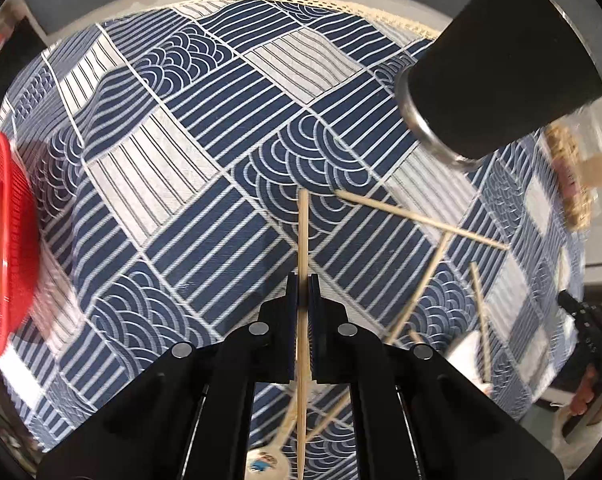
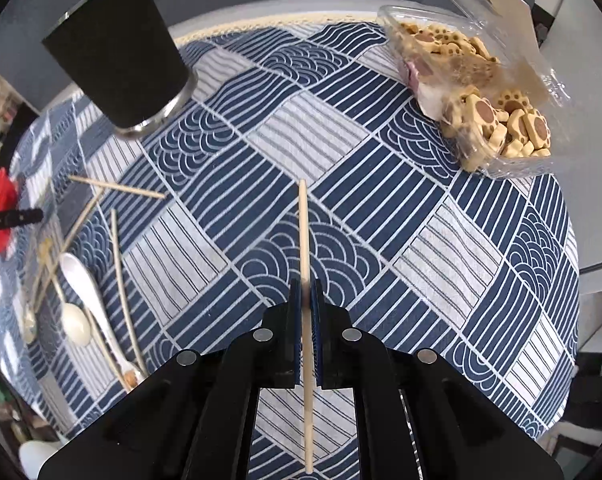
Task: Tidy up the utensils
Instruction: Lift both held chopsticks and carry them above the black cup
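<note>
Gripping a chopstick (image 1: 303,240) in each gripper (image 1: 302,282), no legible writing

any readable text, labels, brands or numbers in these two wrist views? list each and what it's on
None can be read.
Spoon bowl at the bottom of the left wrist view: a blue printed motif, a picture or logo, no legible letters.
Black object at the left edge of the right wrist view: faint pale marks, too small and blurred to read.
Black cup, cookie box and patterned tablecloth: no text visible.
</note>
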The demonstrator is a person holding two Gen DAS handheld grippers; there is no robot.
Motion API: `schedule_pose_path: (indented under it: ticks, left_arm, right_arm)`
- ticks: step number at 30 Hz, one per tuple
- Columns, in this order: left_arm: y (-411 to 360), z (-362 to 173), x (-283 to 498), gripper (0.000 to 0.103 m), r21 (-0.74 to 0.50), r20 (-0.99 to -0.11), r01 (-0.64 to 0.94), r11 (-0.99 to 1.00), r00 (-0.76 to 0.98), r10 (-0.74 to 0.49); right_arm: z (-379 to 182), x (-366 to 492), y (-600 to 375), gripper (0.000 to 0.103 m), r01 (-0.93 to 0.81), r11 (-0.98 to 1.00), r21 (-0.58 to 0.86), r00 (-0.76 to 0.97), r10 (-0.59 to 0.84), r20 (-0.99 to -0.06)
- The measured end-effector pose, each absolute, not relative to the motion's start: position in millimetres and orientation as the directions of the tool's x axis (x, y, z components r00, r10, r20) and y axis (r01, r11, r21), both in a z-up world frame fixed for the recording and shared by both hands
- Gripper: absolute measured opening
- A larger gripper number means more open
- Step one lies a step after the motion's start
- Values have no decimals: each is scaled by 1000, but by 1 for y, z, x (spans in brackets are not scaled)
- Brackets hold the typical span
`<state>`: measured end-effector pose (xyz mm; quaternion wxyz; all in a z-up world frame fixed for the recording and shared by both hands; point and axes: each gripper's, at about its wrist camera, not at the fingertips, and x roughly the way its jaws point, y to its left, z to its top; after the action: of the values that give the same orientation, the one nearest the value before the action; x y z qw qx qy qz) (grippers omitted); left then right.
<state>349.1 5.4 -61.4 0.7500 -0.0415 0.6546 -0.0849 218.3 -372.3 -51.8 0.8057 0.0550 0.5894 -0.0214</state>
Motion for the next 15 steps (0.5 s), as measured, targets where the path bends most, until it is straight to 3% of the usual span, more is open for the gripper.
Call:
schedule_pose_path:
  ticks: [15]
  left_arm:
    - [-18,-47,311,5,-141,-966,-2,990,218,-137]
  right_arm:
    - [-14,256,-358,5,-53,997,51,395,68,-916]
